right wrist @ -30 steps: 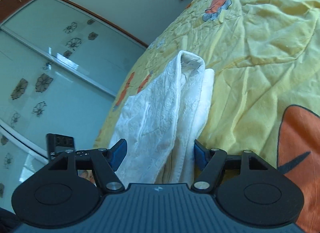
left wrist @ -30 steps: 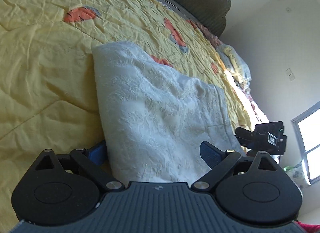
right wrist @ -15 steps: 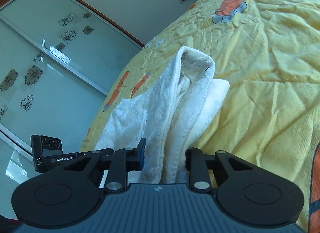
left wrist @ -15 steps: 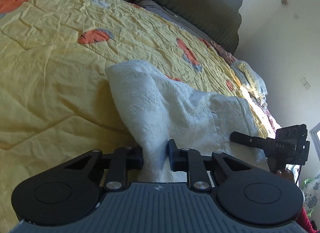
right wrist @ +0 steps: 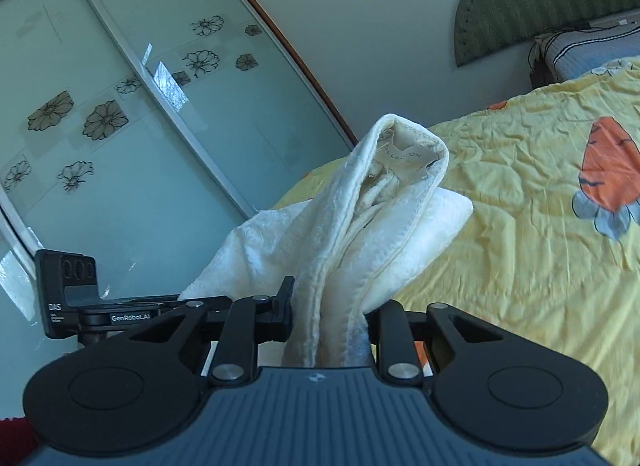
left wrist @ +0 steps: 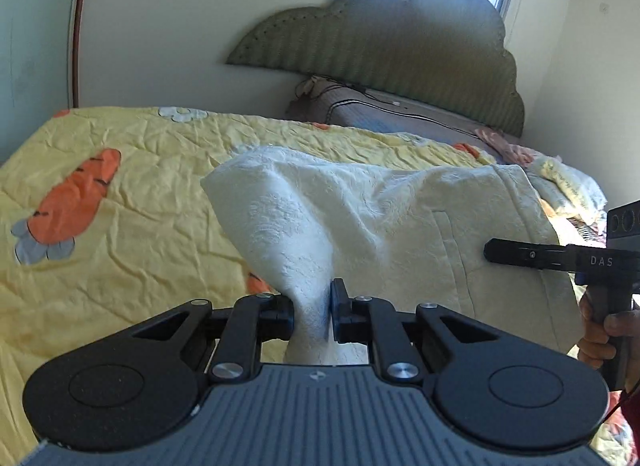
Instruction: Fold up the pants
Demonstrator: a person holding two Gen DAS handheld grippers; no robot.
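The white textured pants (left wrist: pixel 360 217) are lifted off the yellow bedspread (left wrist: pixel 120 266) and hang stretched between my two grippers. My left gripper (left wrist: pixel 312 306) pinches a gathered end of the cloth, its jaws still closing on it. In the right wrist view the pants (right wrist: pixel 400 205) show their waistband and label. There my right gripper (right wrist: pixel 328 306) is shut on a bunched edge. A hand (left wrist: pixel 600 334) holds the right gripper's handle at the far right.
The bedspread (right wrist: pixel 540 246) with orange carrot prints covers the bed. A green padded headboard (left wrist: pixel 380 33) stands at the far end, with a striped mattress below it. Glass sliding doors (right wrist: pixel 120 125) with flower prints stand beside the bed. Crumpled bedding (left wrist: pixel 568 185) lies at the right.
Both grippers were open around the pants lying on the bed. They shut on the cloth and have risen, lifting it off the bedspread; both views now tilt up toward the walls.
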